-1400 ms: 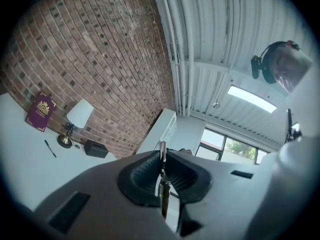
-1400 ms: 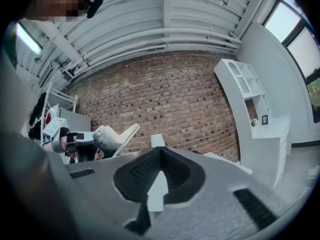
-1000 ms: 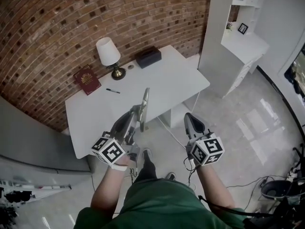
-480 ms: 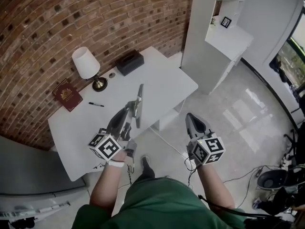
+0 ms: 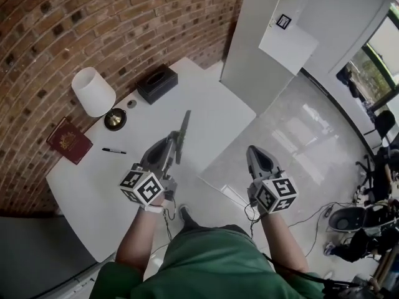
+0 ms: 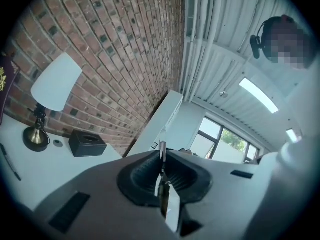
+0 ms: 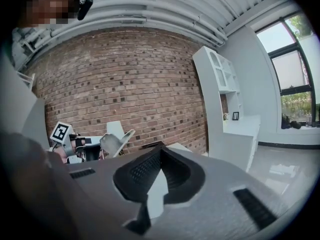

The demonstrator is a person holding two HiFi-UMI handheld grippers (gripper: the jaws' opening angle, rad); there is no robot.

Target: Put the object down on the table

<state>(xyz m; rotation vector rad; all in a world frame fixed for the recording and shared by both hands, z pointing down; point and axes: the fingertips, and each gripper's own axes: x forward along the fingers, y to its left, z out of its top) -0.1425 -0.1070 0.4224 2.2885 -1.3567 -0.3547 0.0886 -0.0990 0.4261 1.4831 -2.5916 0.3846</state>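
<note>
My left gripper [image 5: 174,144] is shut on a thin flat grey strip [image 5: 182,131] that sticks out forward past the jaws, above the front part of the white table [image 5: 212,114]. In the left gripper view the strip [image 6: 162,147] shows edge-on, pinched between the closed jaws of that gripper [image 6: 161,160]. My right gripper [image 5: 255,152] hangs over the shiny floor to the right of the table, shut with nothing in it. In its own view the right gripper [image 7: 160,148] has its jaws meeting at the tip, and the strip [image 7: 120,138] shows at the left.
On the table's far side stand a white-shaded lamp [image 5: 93,93], a black tissue box [image 5: 157,84], a dark red book [image 5: 69,140] and a black pen [image 5: 114,151]. A brick wall runs behind. A white shelf unit [image 5: 274,36] stands to the right, with cables on the floor.
The view has swung, so table and lamp sit further left and closer. My left gripper with the strip has gone from the table's front edge to over its top. The right gripper holds its place.
</note>
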